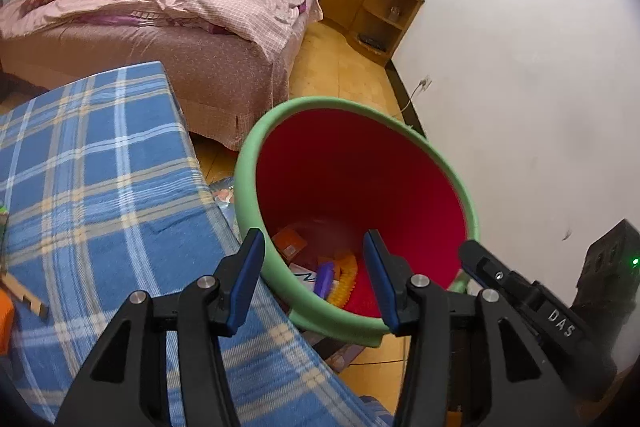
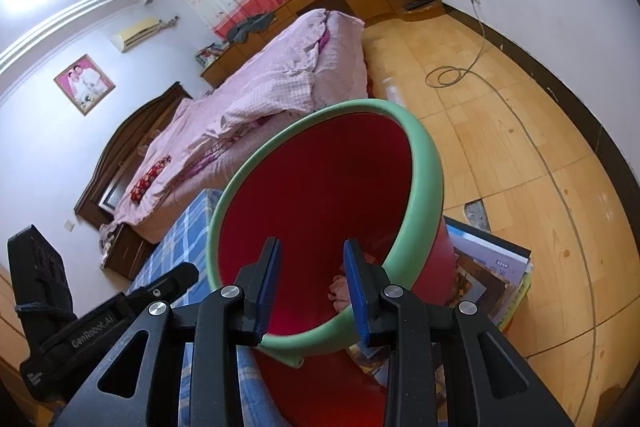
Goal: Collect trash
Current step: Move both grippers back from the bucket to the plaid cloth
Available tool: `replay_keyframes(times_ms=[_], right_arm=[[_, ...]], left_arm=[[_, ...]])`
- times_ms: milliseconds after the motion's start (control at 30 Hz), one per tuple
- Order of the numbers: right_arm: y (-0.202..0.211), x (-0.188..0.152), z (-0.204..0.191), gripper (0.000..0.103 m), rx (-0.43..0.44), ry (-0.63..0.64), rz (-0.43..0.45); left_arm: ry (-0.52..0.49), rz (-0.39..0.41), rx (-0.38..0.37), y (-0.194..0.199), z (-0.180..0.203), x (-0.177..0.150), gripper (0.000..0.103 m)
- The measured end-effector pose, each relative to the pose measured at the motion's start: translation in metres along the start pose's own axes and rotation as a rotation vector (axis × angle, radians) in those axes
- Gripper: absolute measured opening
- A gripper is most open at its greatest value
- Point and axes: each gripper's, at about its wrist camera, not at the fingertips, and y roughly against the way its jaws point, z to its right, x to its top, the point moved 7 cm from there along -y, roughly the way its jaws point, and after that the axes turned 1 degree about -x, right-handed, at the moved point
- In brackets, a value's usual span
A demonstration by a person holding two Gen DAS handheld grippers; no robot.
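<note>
**Kid:** Where does the trash go?

**Helper:** Into the bin (image 1: 420,143). It is red inside with a fat green rim. It stands on the floor, right beside the blue checked blanket (image 1: 100,187) and close to the white wall.

**Kid:** Is there trash in it?

**Helper:** Yes. At the bottom lie an orange packet (image 1: 289,241), a purple piece (image 1: 325,277) and a yellow ridged thing (image 1: 347,277). From the other side I see something pink and crumpled (image 2: 339,291) down there too.

**Kid:** Are the claws holding anything?

**Helper:** No. The left claw (image 1: 314,259) has its fingers apart with nothing between them. The right claw (image 2: 310,273) is the same, only a bit less wide. Both hang over the near rim and point down into the bin.

**Kid:** Is the trash heavy?

**Helper:** I think it is light. The packet looks thin and bendy, so it could slip. The pink thing looks soft and would squash. The yellow one looks stiffer, so its ridges may give a good hold.

**Kid:** And the bin?

**Helper:** It looks stiff and hard. The thick rim is the best place to pinch it. Its mouth points up and its long way runs up and down, wider at the top. It looks tipped in the pictures, but that may just be the camera.

**Kid:** What is under it?

**Helper:** A stack of books (image 2: 494,267) lies on the floor beside it.
</note>
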Motion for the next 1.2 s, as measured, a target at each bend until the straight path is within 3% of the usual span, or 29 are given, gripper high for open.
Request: replay_keyframes(times_ms=[300, 667, 1000, 1100, 1200], right_arm=[[0.018, -0.011, -0.024, 0.033, 0.032, 0.062, 0.004], [0.021, -0.047, -0.064, 0.034, 0.054, 0.131, -0.059], [0.01, -0.078, -0.099, 0.034, 0.084, 0.193, -0.128], [0.006, -0.085, -0.103, 0.034, 0.087, 0.204, -0.148], [0.002, -0.093, -0.109, 0.034, 0.083, 0.216, -0.167]], left_arm=[[0.059, 0.045, 0.032, 0.043, -0.018, -0.005, 0.051], [0.165, 0.075, 0.149, 0.099, -0.081, -0.029, 0.051], [0.219, 0.087, 0.304, 0.137, -0.156, -0.049, 0.057], [0.207, 0.108, 0.328, 0.144, -0.175, -0.049, 0.057], [0.184, 0.12, 0.403, 0.147, -0.195, -0.048, 0.057]])
